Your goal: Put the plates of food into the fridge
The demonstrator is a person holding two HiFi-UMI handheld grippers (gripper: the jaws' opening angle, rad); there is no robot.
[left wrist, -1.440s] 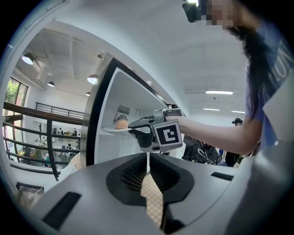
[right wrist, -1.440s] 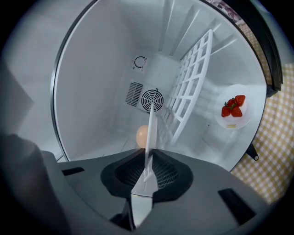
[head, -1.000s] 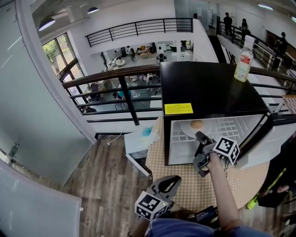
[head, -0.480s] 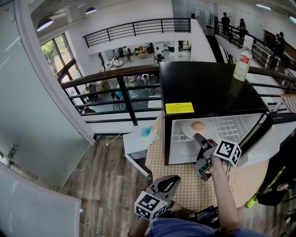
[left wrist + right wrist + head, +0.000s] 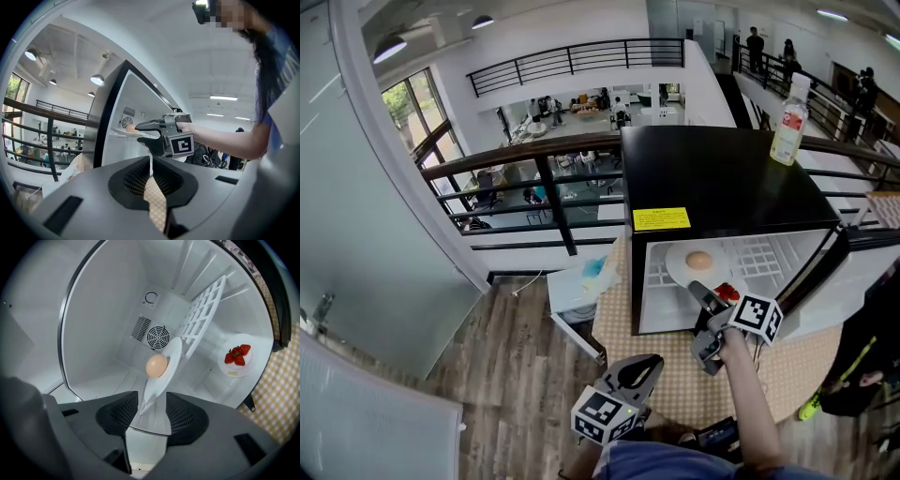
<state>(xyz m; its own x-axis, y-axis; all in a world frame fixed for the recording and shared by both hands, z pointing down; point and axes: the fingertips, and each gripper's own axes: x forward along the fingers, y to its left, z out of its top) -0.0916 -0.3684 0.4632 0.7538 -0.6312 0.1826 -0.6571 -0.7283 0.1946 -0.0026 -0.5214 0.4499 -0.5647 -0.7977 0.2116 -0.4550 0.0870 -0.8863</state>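
Observation:
A white plate (image 5: pixel 682 266) with a brown egg (image 5: pixel 699 260) lies on the wire shelf (image 5: pixel 764 258) of the small black fridge (image 5: pixel 712 178). My right gripper (image 5: pixel 701 315) is at the fridge mouth, open. In the right gripper view the plate's (image 5: pixel 165 376) near rim sits between the jaws (image 5: pixel 152 408) with gaps on both sides, the egg (image 5: pixel 156 365) just beyond. A second plate with strawberries (image 5: pixel 238 362) rests on the fridge floor, seen red (image 5: pixel 727 292) in the head view. My left gripper (image 5: pixel 649 364) hangs low near my body, shut and empty.
The fridge door (image 5: pixel 853 281) stands open to the right. A clear bottle (image 5: pixel 791 122) stands on the fridge top. The fridge sits on a round table with checked cloth (image 5: pixel 675 384). A dark railing (image 5: pixel 525 155) runs behind, with a drop to the floor below.
My right gripper's jaws have spread off the egg plate and drawn back slightly toward me. The plate stays on the shelf. The strawberries now show beside the gripper. The left gripper has not moved.

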